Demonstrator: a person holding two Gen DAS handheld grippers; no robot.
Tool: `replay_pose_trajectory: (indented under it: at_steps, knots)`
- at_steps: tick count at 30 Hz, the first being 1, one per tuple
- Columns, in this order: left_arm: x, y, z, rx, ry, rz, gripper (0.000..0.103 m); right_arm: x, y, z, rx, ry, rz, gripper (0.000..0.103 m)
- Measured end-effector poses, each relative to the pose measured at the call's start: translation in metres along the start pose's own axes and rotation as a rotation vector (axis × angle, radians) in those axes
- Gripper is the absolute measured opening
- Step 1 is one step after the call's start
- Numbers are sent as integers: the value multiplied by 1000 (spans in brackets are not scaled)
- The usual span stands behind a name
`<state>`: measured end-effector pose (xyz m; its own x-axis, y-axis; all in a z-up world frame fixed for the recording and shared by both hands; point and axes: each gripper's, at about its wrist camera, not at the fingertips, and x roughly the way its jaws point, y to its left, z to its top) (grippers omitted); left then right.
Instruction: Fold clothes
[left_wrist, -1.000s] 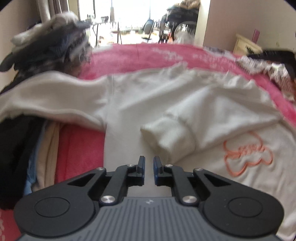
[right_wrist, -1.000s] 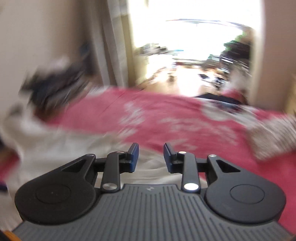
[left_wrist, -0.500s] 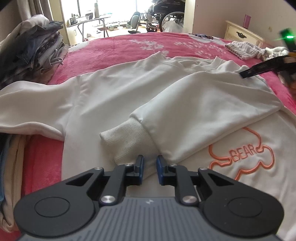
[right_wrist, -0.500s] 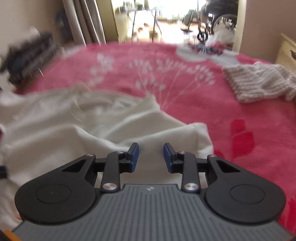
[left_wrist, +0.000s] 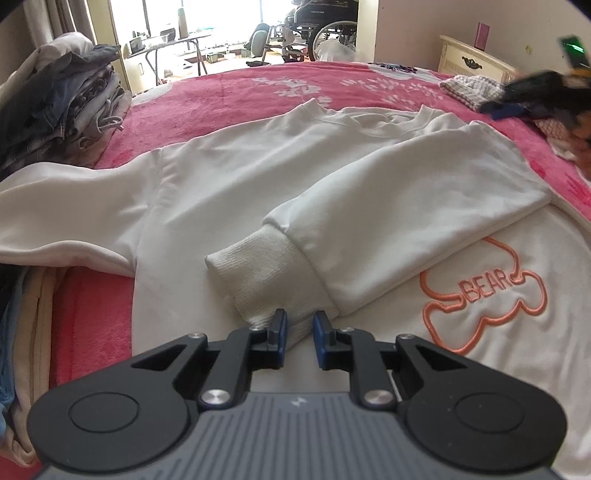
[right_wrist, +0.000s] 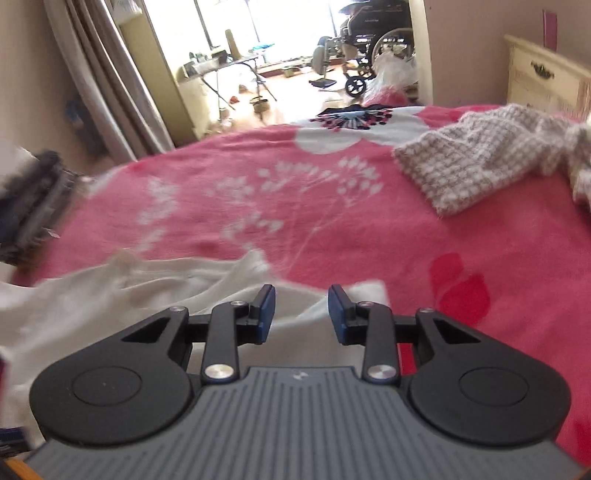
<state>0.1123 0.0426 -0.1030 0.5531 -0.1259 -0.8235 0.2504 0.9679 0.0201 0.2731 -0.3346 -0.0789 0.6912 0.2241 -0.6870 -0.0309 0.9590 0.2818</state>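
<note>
Both grippers, left (left_wrist: 298, 326) and right (right_wrist: 301, 308), dropped over one sweatshirt (left_wrist: 258, 184).

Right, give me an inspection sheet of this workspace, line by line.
Surface: pink flowered blanket over a bed.
Job's things: white sweatshirt spread flat, one sleeve folded across the chest, ribbed cuff just ahead of the left gripper; orange BEAR logo showing.
Clutter: stack of folded clothes at one side; checked knit garment lying apart.
Grippers: left gripper open, narrow gap, jaws just opened, nothing between them; right gripper open over the sweatshirt's edge.
Cables: nothing seen.
Surroundings: wheelchair, folding table, cream dresser, curtains.
</note>
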Motion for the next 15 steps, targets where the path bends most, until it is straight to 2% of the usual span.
replay_pose_trajectory:
  at_steps: [4, 6, 9, 11, 12, 15]
  knots:
    - [1, 8, 1, -33, 6, -25, 20, -24, -13, -22, 67, 102, 82, 32]
    - [1, 12, 4, -55, 15, -34, 21, -15, -30, -32, 105, 156, 29, 32]
    - [1, 18, 7, -86, 26, -39, 21, -11, -62, -39, 173, 114, -159, 32]
    - [-3, 20, 9, -93, 18, -14, 29, -29, -70, -37, 251, 57, -153, 32]
    - [-6, 22, 9, -100, 13, -6, 29, -39, -73, -36, 289, 30, -139, 32]
    - [-16, 33, 10, -148, 2, 3, 30, -59, -46, -34, 243, 19, -84, 32]
